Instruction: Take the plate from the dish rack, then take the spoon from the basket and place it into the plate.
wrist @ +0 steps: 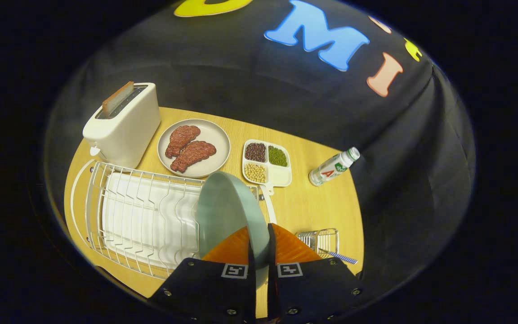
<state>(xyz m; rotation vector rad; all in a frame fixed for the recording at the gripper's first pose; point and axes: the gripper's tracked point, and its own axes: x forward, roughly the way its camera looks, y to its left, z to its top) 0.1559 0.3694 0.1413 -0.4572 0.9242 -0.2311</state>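
Note:
A pale green plate stands on edge between my fingers, and my gripper is shut on its rim. The plate hangs over the right end of the white wire dish rack, tilted a little to the left. To the right of my fingers sits a small wire basket, with the blue-patterned handle of the spoon poking out of it toward the table's edge.
Beyond the rack stand a white toaster with a slice in it and a grey plate with two pieces of meat. A divided dish of beans and a lying bottle are on the wooden table.

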